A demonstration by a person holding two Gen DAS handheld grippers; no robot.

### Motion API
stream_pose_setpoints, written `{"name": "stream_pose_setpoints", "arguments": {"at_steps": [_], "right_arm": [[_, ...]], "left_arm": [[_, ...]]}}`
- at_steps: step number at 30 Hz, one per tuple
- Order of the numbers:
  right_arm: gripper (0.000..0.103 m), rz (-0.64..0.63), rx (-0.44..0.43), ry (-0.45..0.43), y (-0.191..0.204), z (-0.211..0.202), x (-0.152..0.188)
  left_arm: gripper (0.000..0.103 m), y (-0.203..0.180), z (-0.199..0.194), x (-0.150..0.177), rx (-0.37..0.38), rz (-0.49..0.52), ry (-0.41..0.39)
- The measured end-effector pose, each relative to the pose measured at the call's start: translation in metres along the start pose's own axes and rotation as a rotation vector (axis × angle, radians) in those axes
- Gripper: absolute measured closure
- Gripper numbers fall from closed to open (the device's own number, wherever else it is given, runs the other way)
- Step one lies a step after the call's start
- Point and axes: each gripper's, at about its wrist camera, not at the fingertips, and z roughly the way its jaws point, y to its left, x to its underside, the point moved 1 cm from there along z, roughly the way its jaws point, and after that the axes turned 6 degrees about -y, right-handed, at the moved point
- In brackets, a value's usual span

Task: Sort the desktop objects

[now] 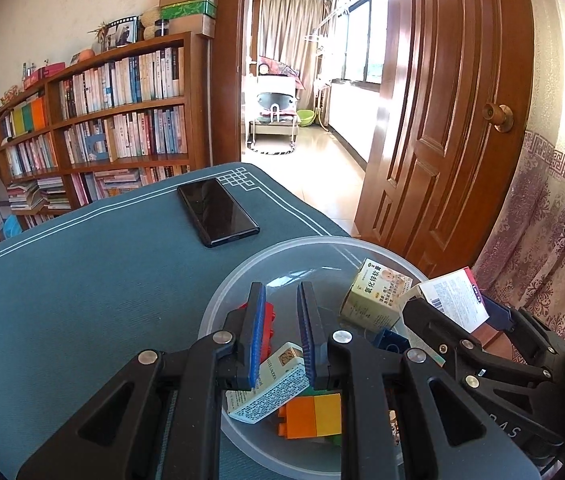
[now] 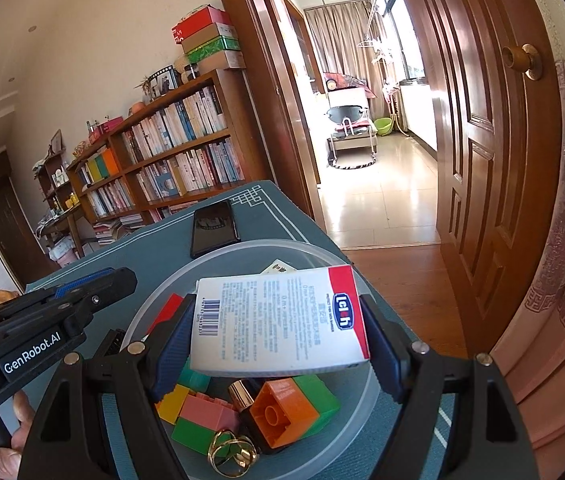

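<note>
Bowl [image 2: 346, 264], clear plastic, on my blue tabletop [image 1: 82, 280] near the right edge: holds bricks in orange [image 2: 278, 416], green, pink and yellow, small cartons, a gold ring [image 2: 230, 458]. White Lelch box [image 2: 282, 320], pinched flat between my right tongs [image 2: 278, 344] above the bowl. Left tongs [image 1: 282, 336] over the bowl, pressed to their narrowest; I see nothing clamped between them. Black phone [image 1: 218, 212] lies beyond the bowl.
</note>
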Motion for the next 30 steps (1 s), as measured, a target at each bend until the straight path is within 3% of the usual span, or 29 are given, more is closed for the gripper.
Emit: {"name": "stream_pose_setpoints", "arguments": {"at_steps": [15,19,20,21,23,30], "right_arm": [[0.022,-0.03,0.016,0.01,0.006,0.007,0.003],[0.017,-0.043,0.008,0.008,0.009,0.01,0.004],[0.016,-0.045,0.007,0.007,0.01,0.01,0.005],[0.015,-0.049,0.01,0.007,0.011,0.01,0.005],[0.015,-0.052,0.016,0.004,0.011,0.01,0.006],[0.015,-0.009,0.029,0.004,0.001,0.01,0.006]], "left_arm": [[0.085,0.006,-0.002,0.0,-0.028,-0.006,-0.012],[0.084,0.007,-0.001,0.0,-0.038,-0.018,-0.006],[0.075,0.009,0.0,0.0,-0.04,-0.028,0.0],[0.056,0.011,0.0,0.0,-0.044,-0.04,0.002],[0.031,0.018,-0.002,0.0,-0.055,-0.069,-0.008],[0.028,0.036,-0.006,-0.002,-0.083,-0.124,-0.017]]}}
